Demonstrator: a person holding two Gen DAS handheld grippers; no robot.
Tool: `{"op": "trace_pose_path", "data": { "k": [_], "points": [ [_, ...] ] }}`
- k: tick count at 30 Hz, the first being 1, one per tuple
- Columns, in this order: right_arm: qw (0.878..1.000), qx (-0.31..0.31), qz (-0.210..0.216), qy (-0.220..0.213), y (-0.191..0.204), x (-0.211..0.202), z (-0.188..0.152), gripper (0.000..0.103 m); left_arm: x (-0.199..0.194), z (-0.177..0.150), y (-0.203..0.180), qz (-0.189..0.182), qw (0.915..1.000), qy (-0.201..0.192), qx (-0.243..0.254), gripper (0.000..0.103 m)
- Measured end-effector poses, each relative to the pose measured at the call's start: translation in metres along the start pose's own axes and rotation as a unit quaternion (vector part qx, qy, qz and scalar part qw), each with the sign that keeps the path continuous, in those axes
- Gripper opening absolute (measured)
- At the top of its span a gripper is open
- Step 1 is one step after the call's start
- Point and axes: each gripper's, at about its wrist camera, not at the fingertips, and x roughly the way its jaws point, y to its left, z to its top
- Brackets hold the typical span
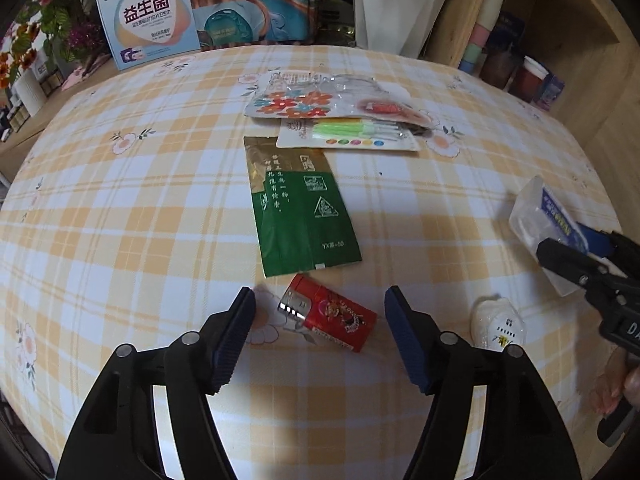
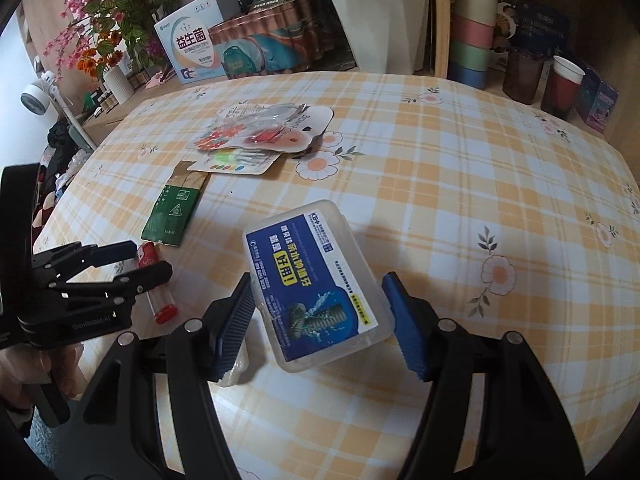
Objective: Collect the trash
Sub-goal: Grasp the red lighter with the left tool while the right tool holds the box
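Left gripper (image 1: 320,332) held open above tabletop (image 1: 120,208), red lighter (image 1: 328,312) lying between its fingers, untouched. Green packet (image 1: 302,212) just beyond. Right gripper (image 2: 318,320) clamped on clear plastic box (image 2: 316,280), raised off tabletop. Packaging cards (image 2: 256,140) farther ahead.

Checked tablecloth (image 1: 120,208) looks soft, matt. Green sachet (image 1: 304,216) glossy foil, gold top. Red lighter (image 1: 332,316) shiny plastic, metal cap. Box (image 2: 316,280) frosted clear plastic, glossy blue label. Gripper pads (image 1: 236,336) ribbed, matt.
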Motion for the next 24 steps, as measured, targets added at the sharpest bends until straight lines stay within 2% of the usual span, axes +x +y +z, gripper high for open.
{"op": "trace_pose_path", "data": {
  "k": [7, 12, 16, 19, 20, 24],
  "points": [
    [1.000, 0.006, 0.010, -0.009, 0.003, -0.009, -0.004, 0.065, -0.010, -0.019, 0.004, -0.013, 0.9994, 0.009, 0.032, 0.068],
    [1.000, 0.014, 0.019, -0.017, 0.007, -0.017, -0.008, 0.065, -0.017, -0.026, 0.022, -0.020, 0.9991, 0.005, 0.037, 0.057],
    [0.999, 0.015, 0.023, -0.022, 0.009, -0.022, -0.011, 0.065, -0.017, -0.022, 0.027, -0.037, 0.9986, 0.007, 0.037, 0.056],
    [0.999, 0.024, 0.028, -0.028, 0.008, -0.028, -0.013, 0.065, -0.021, -0.016, 0.012, -0.055, 0.9944, -0.011, 0.090, 0.056],
    [0.999, 0.026, 0.029, -0.029, 0.008, -0.029, -0.013, 0.065, -0.022, -0.015, 0.006, -0.061, 0.9900, -0.023, 0.125, 0.057],
    [0.998, 0.032, 0.031, -0.036, 0.004, -0.037, -0.016, 0.065, -0.018, -0.008, -0.011, -0.046, 0.9787, -0.030, 0.198, 0.057]
  ]
}}
